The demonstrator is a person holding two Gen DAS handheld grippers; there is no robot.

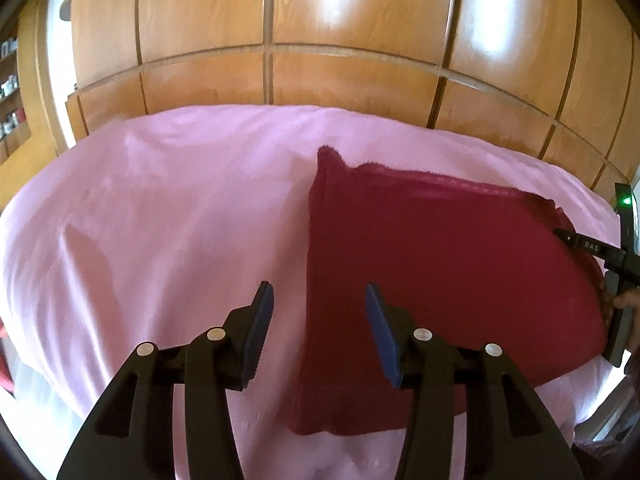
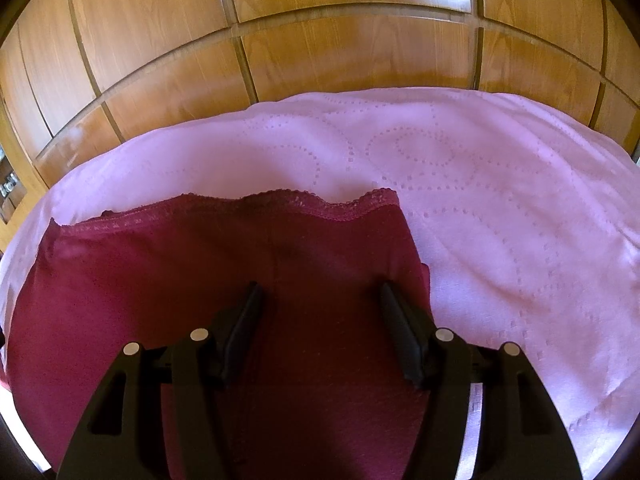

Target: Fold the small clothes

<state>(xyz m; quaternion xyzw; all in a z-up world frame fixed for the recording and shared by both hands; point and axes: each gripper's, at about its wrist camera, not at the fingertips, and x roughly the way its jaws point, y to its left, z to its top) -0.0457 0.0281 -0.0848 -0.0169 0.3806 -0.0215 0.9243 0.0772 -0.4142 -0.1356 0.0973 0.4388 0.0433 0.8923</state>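
We see bed [image 1: 160, 200] under pink sheet [image 2: 500, 200], sheet lightly creased, dotted circle pattern stitched across it. Directly on sheet we find one dark red garment [image 1: 440, 260], spread flat, lace-trimmed edge [image 2: 320, 206] toward far side. We note garment's left edge straight, running away from us; its right side near bed's right edge. We spot pink sheet showing on left, behind and in front of garment.

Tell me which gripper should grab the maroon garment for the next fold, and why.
Probably right. The right gripper hangs open directly over the maroon garment, near its right edge. The left gripper is also open but straddles the garment's left edge, half over the pink sheet.
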